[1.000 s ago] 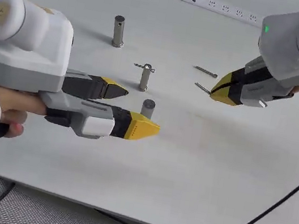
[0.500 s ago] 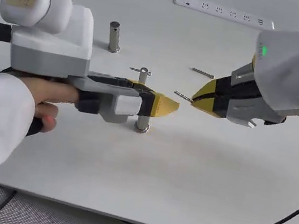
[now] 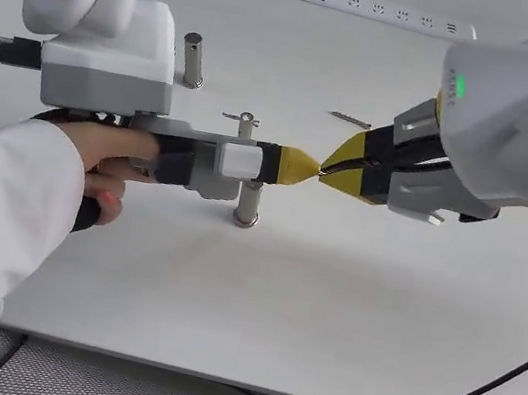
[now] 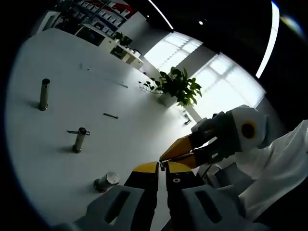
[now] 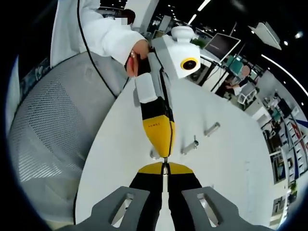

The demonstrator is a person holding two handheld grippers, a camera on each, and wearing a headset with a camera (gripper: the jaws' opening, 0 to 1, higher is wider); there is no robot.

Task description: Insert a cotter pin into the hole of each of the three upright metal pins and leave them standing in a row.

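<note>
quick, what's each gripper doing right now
Left gripper: fingers closed, tip at the cotter pin; whether it grips it cannot be told.
Right gripper: fingers closed on the cotter pin.

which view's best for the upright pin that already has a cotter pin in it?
Left gripper view: the pinned upright stands whole and unblocked, cotter pin through its top. Head view: its top peeks above the left gripper. Right gripper view: small and far.

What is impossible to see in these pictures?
Head view: the left gripper hides the top of the nearest metal pin, hole included.
The cotter pin in the right gripper: a sliver shows between the tips; whether the left gripper touches it is too small to tell.
</note>
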